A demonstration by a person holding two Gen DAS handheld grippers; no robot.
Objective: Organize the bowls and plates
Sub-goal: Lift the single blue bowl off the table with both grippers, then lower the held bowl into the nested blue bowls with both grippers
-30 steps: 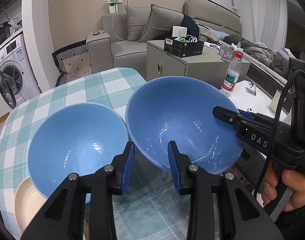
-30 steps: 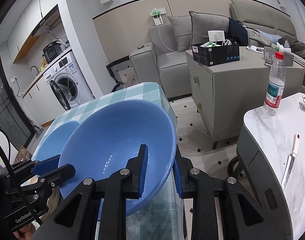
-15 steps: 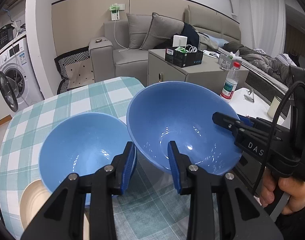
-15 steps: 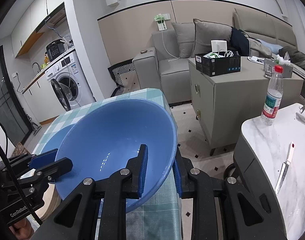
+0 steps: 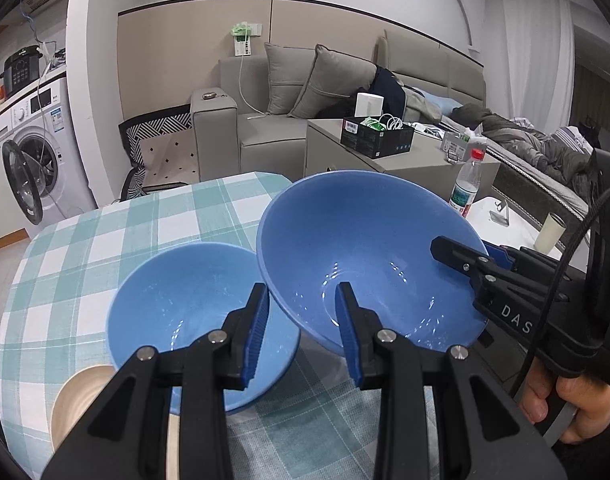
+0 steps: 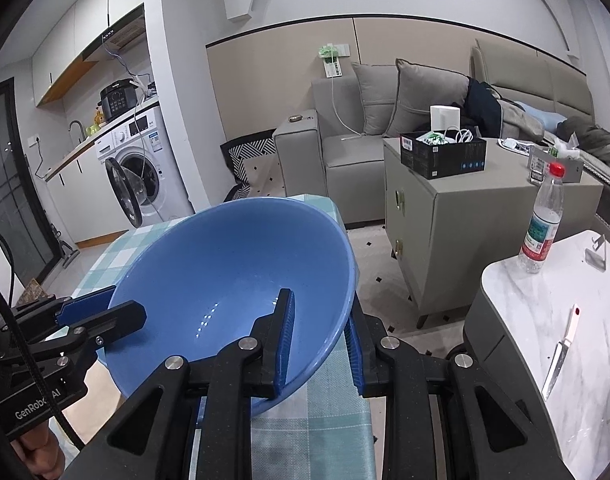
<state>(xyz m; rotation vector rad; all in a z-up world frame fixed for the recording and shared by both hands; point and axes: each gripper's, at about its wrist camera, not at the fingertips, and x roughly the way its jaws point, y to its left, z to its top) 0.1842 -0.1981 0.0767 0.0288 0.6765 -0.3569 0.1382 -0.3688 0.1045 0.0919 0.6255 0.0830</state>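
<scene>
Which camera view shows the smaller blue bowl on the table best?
The left wrist view. There the smaller blue bowl shows most of its inside, resting on the checked tablecloth beside the lifted larger blue bowl. In the right wrist view the larger bowl hides it entirely.

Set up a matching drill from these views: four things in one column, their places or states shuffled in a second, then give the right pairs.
Things
1. large blue bowl
2. smaller blue bowl
3. water bottle
4. knife

Places or states
A. stands upright on the marble counter
B. rests on the checked tablecloth
C. lies flat on the marble counter
D. gripped at its rim by the left gripper and the right gripper

Pairs: 1-D, 2-B, 3-A, 4-C
</scene>
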